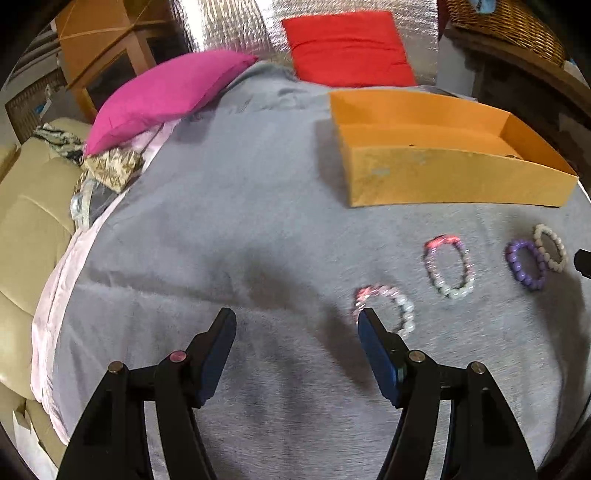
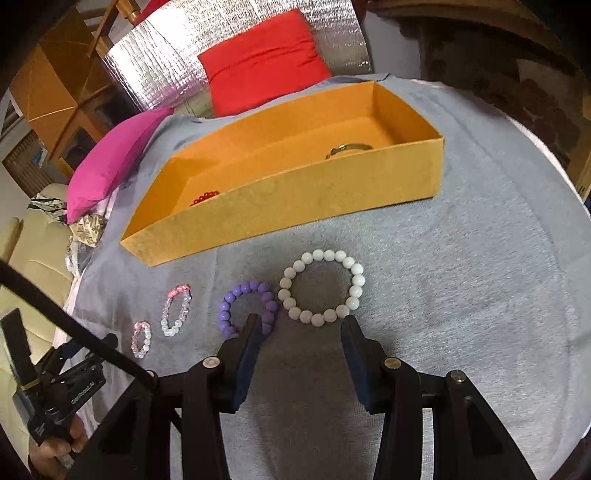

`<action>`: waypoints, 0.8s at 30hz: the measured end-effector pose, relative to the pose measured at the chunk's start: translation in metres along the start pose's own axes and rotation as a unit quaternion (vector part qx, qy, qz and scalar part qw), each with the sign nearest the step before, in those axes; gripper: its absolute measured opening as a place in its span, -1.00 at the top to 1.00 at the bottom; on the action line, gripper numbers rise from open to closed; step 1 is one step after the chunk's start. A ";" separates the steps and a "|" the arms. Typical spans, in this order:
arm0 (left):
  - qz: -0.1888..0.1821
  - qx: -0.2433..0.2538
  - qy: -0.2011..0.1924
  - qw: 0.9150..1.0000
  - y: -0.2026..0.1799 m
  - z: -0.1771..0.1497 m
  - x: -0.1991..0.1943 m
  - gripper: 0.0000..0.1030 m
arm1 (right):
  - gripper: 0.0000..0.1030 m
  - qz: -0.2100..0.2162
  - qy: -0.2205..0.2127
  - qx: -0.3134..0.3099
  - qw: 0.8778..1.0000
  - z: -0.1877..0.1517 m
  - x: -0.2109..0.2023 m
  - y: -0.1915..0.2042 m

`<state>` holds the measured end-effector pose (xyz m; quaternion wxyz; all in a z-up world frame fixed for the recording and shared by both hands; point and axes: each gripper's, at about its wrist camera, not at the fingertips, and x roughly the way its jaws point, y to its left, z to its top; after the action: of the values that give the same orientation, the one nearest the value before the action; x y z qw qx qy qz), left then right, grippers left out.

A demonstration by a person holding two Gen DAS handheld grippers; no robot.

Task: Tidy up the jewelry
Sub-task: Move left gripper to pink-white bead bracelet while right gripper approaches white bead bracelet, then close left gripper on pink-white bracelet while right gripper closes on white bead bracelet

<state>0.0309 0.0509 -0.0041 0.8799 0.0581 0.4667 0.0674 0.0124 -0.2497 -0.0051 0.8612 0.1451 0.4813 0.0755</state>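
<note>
Several bead bracelets lie in a row on the grey blanket [image 2: 461,277]: a white one [image 2: 322,287], a purple one [image 2: 246,308], and two clear-pink ones [image 2: 176,310] [image 2: 142,339]. An orange box [image 2: 295,199] behind them holds a red bead bracelet [image 2: 205,197] and a gold bangle [image 2: 349,148]. My right gripper [image 2: 301,325] is open and empty, just in front of the white and purple bracelets. My left gripper [image 1: 297,319] is open and empty; its right finger covers the edge of the nearest clear-pink bracelet [image 1: 384,306]. The box [image 1: 443,184] stands to the far right.
A pink cushion [image 1: 166,96] and a red cushion [image 1: 351,51] lie at the blanket's far edge against silver foil. A beige sofa [image 1: 29,229] is at the left. Wooden furniture stands at the back left, a wicker basket [image 1: 506,22] at the back right.
</note>
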 end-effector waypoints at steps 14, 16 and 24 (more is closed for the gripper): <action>-0.015 0.013 0.040 0.999 0.002 -0.008 0.012 -0.35 | 0.06 0.023 0.043 0.008 0.999 -0.010 0.023 0.014; -0.024 0.016 0.043 0.999 -0.002 -0.009 0.011 -0.35 | 0.06 0.024 0.048 0.006 0.999 -0.011 0.026 0.016; -0.051 0.007 0.062 0.997 -0.015 -0.010 0.016 -0.35 | 0.06 0.023 0.052 0.006 0.998 -0.011 0.029 0.017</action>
<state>0.0328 0.0392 -0.0252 0.8512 0.0358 0.5231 0.0224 0.0186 -0.2239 -0.0286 0.8319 0.1572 0.5226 0.1002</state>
